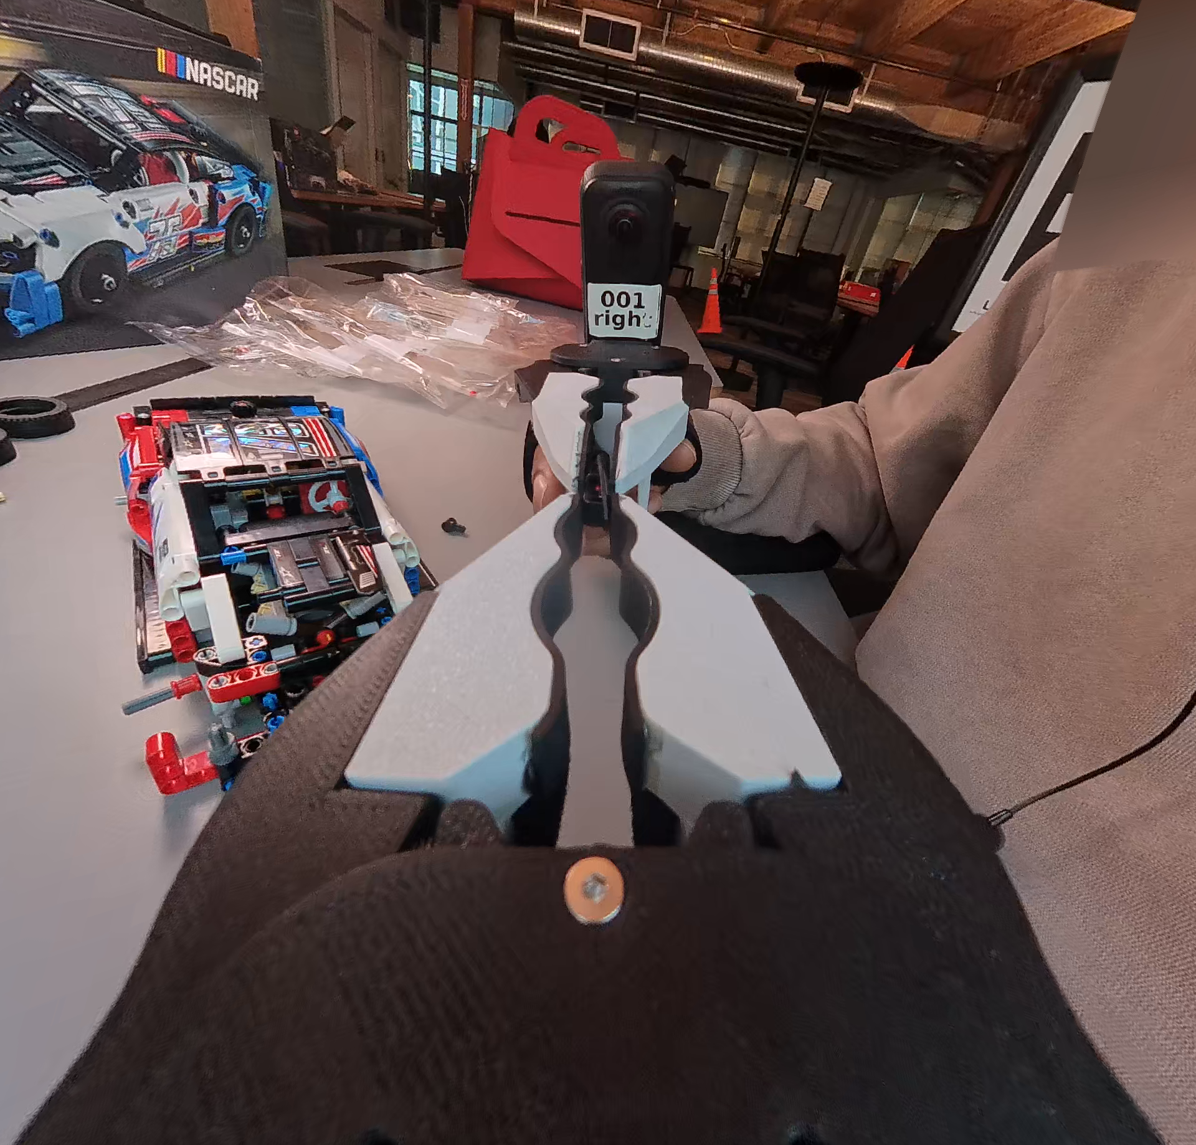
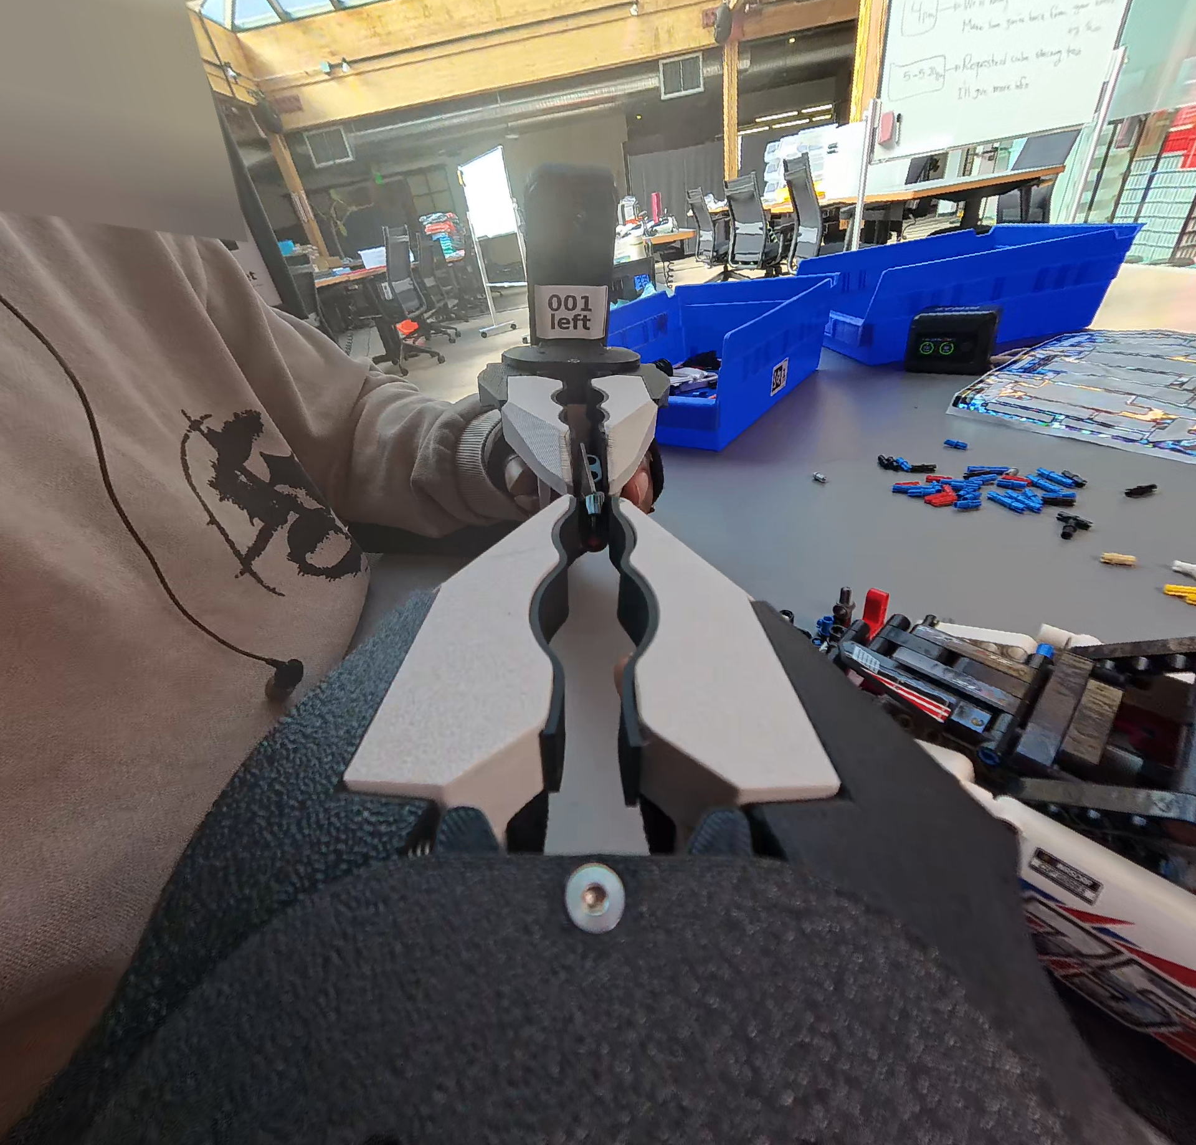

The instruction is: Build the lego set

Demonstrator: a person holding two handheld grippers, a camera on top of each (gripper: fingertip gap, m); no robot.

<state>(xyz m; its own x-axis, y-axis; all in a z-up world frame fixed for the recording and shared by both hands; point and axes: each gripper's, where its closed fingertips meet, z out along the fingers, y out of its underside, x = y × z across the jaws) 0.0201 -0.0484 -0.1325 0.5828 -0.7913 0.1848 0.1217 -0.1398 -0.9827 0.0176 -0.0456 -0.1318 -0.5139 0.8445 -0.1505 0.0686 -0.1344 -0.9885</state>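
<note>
Car body (image 1: 259, 551): left of centre in the left wrist view, lower right in the right wrist view (image 2: 1035, 725); chassis, cockpit, roof panel and side panels look assembled, so the build seems well past the middle.
Box (image 1: 129, 188): upper left of the left wrist view, its printed car a guide to the finished model.
Blue bins (image 2: 764, 350): upper right of the right wrist view, small parts showing inside the nearer one.
Sticker sheet (image 2: 1087, 389): right edge of the right wrist view, flat on the table.
Left to do: no wheels fitted; 1 loose tyre (image 1: 35, 415) lies at the left edge, and red front pieces (image 1: 175, 767) sit unattached.
Loose pins (image 2: 996, 489): scattered blue, red and black, right of centre, many still unused.
Left gripper (image 1: 598, 522): centre, tips nearly closed on a small dark piece.
Right gripper (image 2: 592, 518): centre, tips narrow, pinching the same small piece (image 2: 592, 509) from the other end; the 2 tools meet tip to tip above the table, likely joining a pin assembly.
</note>
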